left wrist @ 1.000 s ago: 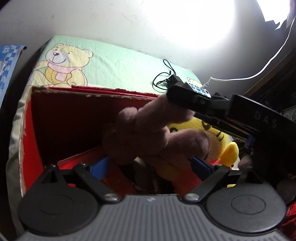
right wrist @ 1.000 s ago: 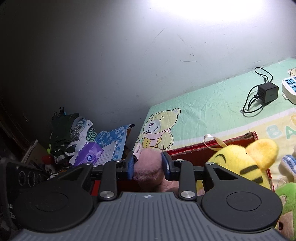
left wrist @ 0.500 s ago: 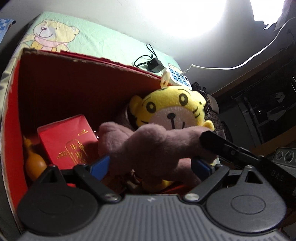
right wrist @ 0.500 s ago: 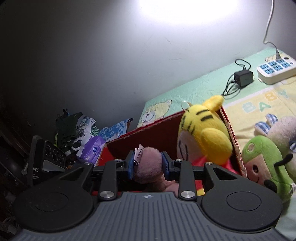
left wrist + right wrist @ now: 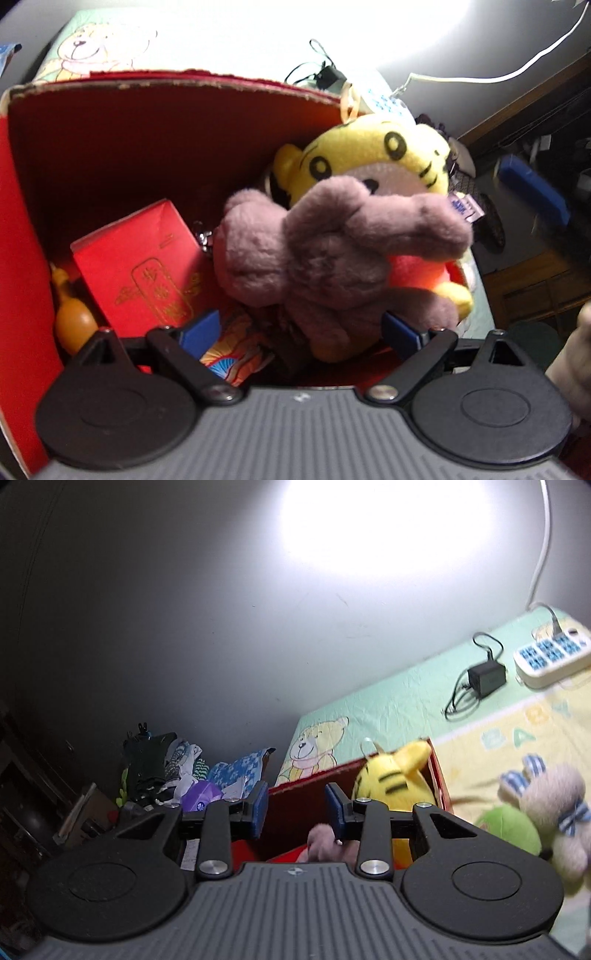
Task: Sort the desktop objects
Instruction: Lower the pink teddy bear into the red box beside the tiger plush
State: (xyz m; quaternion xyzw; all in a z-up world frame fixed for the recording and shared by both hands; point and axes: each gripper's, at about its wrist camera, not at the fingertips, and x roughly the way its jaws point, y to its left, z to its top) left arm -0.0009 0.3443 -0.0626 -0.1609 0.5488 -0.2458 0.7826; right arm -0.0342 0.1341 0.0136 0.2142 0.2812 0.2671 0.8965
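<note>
A dim room with a grey wall under one glaring lamp is framing a desk spread with a pastel bear-print cloth [image 5: 402, 709]. On it the red cardboard box [image 5: 155, 110] is standing open, and the pink plush toy [image 5: 332, 258] is lying inside it, sprawled against the yellow tiger plush [image 5: 373, 151] and beside a red envelope [image 5: 144, 266].

The left gripper [image 5: 301, 326] is hovering over the box with its jaws wide apart, touching nothing; the right gripper [image 5: 297, 808] is above the box's near wall, jaws parted and empty. The drop seems done, so both tongs are best lifted straight up, clear of the plush's raised limb, before turning to the next toy.

Outside the box, a green plush [image 5: 509, 830] and a cream plush [image 5: 554, 808] are waiting on the cloth. Further from the box a black charger [image 5: 485, 677] and a white power strip [image 5: 550, 657] are lying near the wall.
</note>
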